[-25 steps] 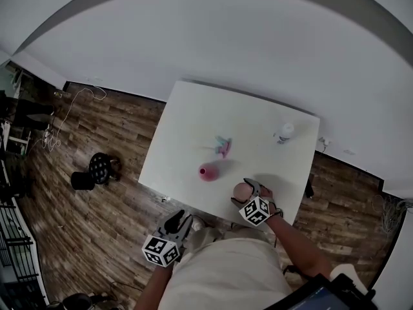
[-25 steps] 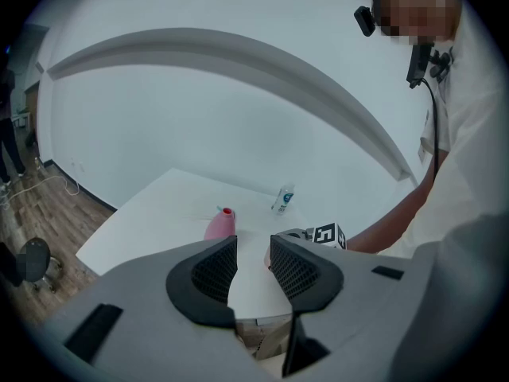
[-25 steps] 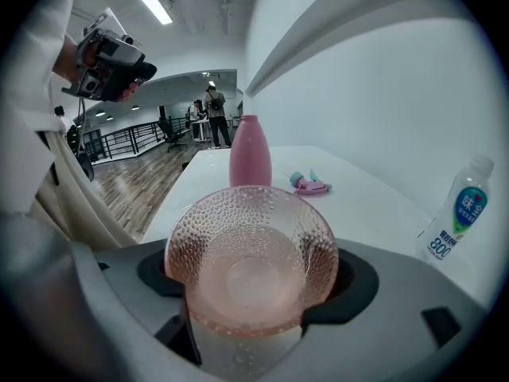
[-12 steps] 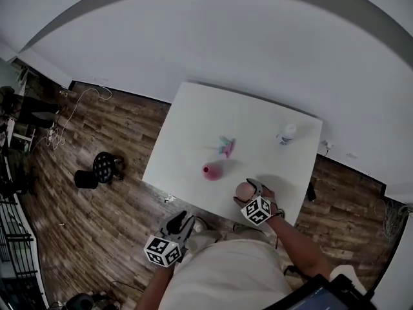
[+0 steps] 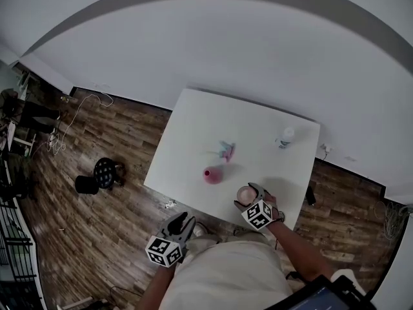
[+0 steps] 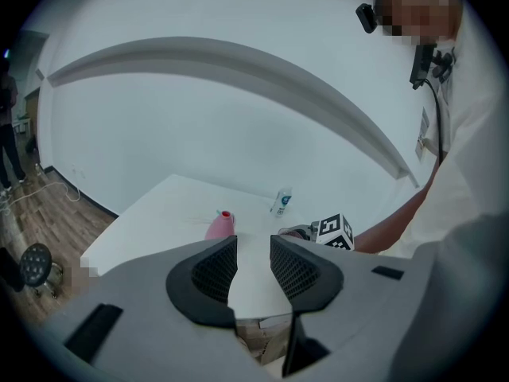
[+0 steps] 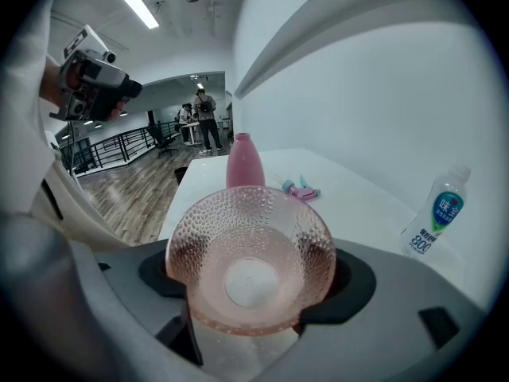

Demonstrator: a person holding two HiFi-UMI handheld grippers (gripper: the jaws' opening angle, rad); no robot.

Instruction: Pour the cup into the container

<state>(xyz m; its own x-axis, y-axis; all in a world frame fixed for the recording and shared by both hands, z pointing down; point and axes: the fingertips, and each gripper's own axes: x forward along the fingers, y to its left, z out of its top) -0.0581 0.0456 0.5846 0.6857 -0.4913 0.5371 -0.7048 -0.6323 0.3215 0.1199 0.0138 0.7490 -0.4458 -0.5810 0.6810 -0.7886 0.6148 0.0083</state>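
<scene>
Now the right claw (image 7: pixel 253 286), jaws just closing, grips the pink cup (image 7: pixel 248 249).

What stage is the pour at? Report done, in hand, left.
Done: the right hand-held gripper's jaws have just been closing on the pink cup. In hand: cup held near the table's edge. Left: carrying it to the pink bottle and tipping; nothing looks poured.

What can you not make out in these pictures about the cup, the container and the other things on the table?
Contents of the cup: the right gripper view looks in, yet clear liquid or none cannot be told.
Base of the pink container: same view, hidden behind the cup's rim; capped or open, too small in the head view.
The pink-and-teal item: head view, too small to identify.
</scene>
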